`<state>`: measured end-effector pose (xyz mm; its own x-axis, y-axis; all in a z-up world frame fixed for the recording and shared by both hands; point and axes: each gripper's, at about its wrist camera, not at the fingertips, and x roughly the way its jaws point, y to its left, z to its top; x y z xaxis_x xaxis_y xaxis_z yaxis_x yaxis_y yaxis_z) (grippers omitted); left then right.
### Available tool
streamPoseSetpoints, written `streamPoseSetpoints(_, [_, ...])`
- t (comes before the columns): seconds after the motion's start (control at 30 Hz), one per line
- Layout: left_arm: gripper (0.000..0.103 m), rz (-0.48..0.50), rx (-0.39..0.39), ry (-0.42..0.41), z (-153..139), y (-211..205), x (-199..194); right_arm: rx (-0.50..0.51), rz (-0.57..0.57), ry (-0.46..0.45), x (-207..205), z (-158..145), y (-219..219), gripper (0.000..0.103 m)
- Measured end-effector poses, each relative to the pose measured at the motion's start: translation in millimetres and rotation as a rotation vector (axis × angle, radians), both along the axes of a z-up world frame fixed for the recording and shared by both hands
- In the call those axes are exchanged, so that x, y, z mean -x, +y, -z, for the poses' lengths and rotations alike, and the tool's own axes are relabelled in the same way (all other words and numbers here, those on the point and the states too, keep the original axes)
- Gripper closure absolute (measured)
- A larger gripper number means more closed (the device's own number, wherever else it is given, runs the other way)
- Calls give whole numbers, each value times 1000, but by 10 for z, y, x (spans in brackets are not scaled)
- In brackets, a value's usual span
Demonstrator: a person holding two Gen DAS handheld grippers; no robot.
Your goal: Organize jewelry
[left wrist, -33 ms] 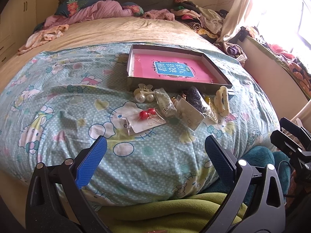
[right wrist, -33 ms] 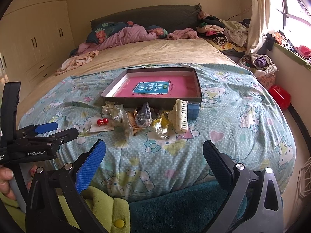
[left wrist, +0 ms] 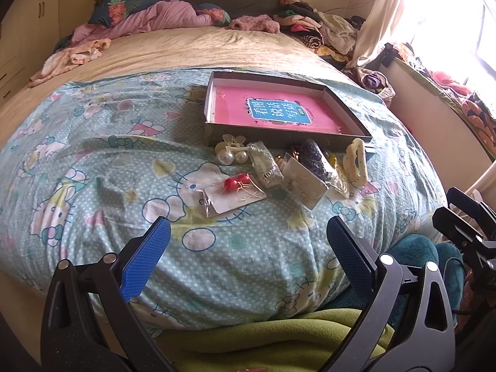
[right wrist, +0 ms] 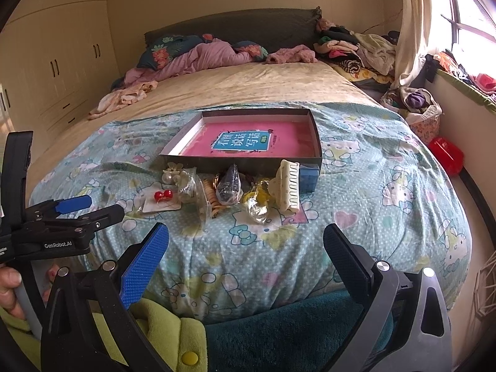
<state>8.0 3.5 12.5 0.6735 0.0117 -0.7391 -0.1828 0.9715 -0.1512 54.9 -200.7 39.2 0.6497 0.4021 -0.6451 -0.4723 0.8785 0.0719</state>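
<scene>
Beyond both open fingers [left wrist: 155, 254]: jewelry pile [left wrist: 279, 167], untouched.

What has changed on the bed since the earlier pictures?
Nothing visibly changed. The left gripper and right gripper are open as before, holding nothing. The jewelry pile, with the red earrings and cream hair claw, lies in front of the box as it did.

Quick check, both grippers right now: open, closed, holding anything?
Left gripper: open, holding nothing.
Right gripper: open, holding nothing.
</scene>
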Motion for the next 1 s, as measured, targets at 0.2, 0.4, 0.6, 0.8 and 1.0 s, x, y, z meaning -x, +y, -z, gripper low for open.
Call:
streamPoseSetpoints(0.2, [9,-31,-5,13,73,186,-110,2,1,-1,-175,-26,38,4])
streamPoseSetpoints(0.4, [9,-77,9,20,160,473,-262,-6,29,29,-479,40,-8,4])
streamPoseSetpoints(0.6, [9,-76,51,47,326,722,-409,-12,50,79,-839,217,-10,4])
streamPoseSetpoints(0.8, [9,-1,64,83,537,743,-571,-5,67,132,-1135,431,1,5])
streamPoseSetpoints(1.0, [9,124,72,99,692,563,-773,-7,76,165,-1311,573,-17,5])
